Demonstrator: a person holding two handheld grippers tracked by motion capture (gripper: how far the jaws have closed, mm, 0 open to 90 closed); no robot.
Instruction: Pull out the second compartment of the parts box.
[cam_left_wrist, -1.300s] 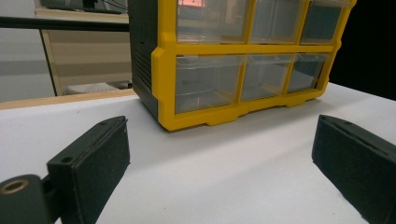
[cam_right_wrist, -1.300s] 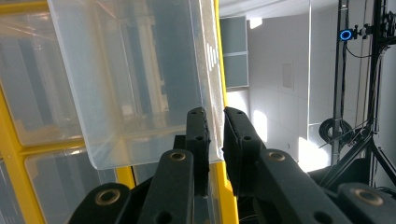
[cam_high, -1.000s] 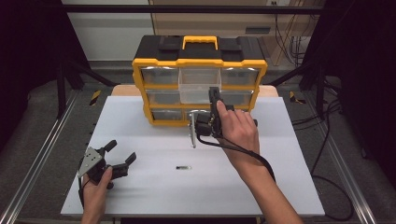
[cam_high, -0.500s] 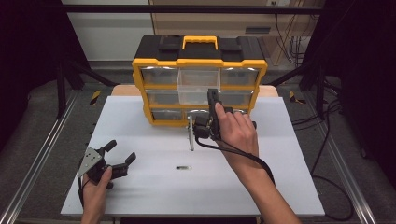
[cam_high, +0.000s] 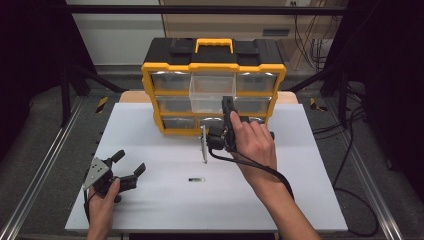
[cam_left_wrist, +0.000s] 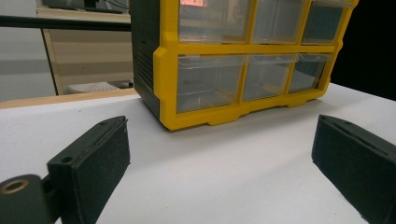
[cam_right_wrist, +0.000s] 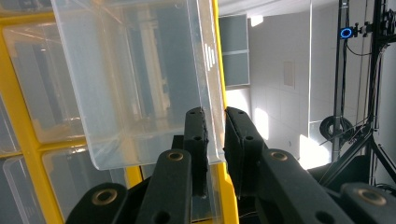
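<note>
A yellow and black organizer (cam_high: 215, 65) with clear drawers stands at the back of the white table. Its top middle drawer (cam_high: 211, 95) sticks out toward me. My right gripper (cam_high: 227, 102) points up at that drawer. In the right gripper view the right gripper (cam_right_wrist: 215, 116) is shut on the clear drawer (cam_right_wrist: 135, 84), its pads pinching the drawer's thin front wall from both sides. My left gripper (cam_high: 130, 162) rests low at the table's left, jaws wide apart. The left gripper (cam_left_wrist: 219, 154) has bare table between its jaws and faces the organizer (cam_left_wrist: 168, 79).
A small dark piece (cam_high: 196, 179) lies on the white table (cam_high: 300, 190) in front of the organizer. The right gripper's cable (cam_high: 260, 167) trails back along the forearm. Metal rails (cam_high: 45, 165) run along both sides of the table.
</note>
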